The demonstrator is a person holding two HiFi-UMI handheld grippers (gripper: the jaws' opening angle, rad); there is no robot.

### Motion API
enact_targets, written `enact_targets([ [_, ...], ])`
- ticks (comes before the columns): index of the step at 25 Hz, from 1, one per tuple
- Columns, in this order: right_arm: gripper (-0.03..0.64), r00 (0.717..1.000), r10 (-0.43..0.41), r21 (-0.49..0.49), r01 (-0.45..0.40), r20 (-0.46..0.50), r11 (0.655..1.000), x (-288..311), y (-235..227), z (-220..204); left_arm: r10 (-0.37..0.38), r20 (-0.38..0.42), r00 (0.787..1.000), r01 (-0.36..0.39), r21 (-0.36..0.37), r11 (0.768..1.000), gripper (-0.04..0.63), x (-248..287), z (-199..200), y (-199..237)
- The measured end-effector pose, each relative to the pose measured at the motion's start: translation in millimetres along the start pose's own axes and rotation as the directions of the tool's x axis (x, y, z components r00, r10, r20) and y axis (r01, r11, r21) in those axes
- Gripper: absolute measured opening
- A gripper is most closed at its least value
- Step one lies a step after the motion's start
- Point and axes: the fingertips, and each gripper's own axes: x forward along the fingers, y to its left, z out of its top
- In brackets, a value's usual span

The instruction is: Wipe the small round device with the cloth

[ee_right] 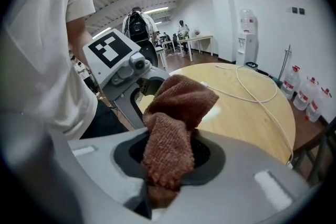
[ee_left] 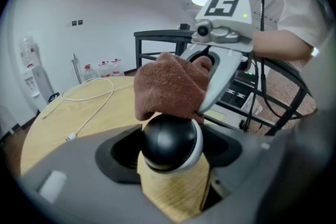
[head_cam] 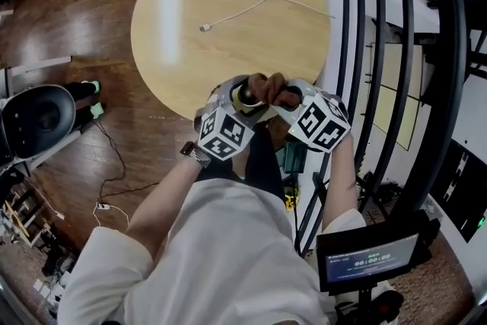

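Over the near edge of a round wooden table (head_cam: 228, 19) on a dark wood floor (head_cam: 68, 19), the left gripper (head_cam: 245, 97) clamps the small round device (ee_left: 168, 140), its black dome facing that gripper's camera. The right gripper (head_cam: 286, 97) pinches the brown cloth (ee_right: 176, 128), which drapes over the device's top. The right gripper view shows only cloth.

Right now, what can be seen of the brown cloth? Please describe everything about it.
The cloth is reddish-brown terry with a looped, nubby pile, soft and bunched into thick folds. The right gripper is shut on its lower end, so it stands up out of the jaws. Its free upper part drapes over the top of the small round device, a black dome with a white rim that the left gripper holds. It is held up by the near edge of the round wooden table.
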Motion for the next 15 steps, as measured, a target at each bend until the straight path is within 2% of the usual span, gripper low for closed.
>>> enact_targets([
  [4, 0.101, 1.0, 0.007, 0.036, -0.007, 0.002, 0.999, 6.5, -9.0, -7.8, -0.002, -0.009, 1.0, 0.002, 0.008, 1.0, 0.354, 0.7, -1.9, -1.6],
  [10, 0.101, 0.999, 0.007, 0.015, -0.007, -0.051, 1.0, 21.2, -22.8, -13.1, -0.009, -0.001, 1.0, 0.009, 0.021, 1.0, 0.354, -6.4, -2.2, -2.9],
  [15, 0.101, 0.996, 0.046, 0.086, -0.039, -0.083, 0.996, 44.7, -20.9, -32.5, -0.01, 0.001, 1.0, 0.01, 0.029, 1.0, 0.354, -10.8, -1.6, -3.1],
])
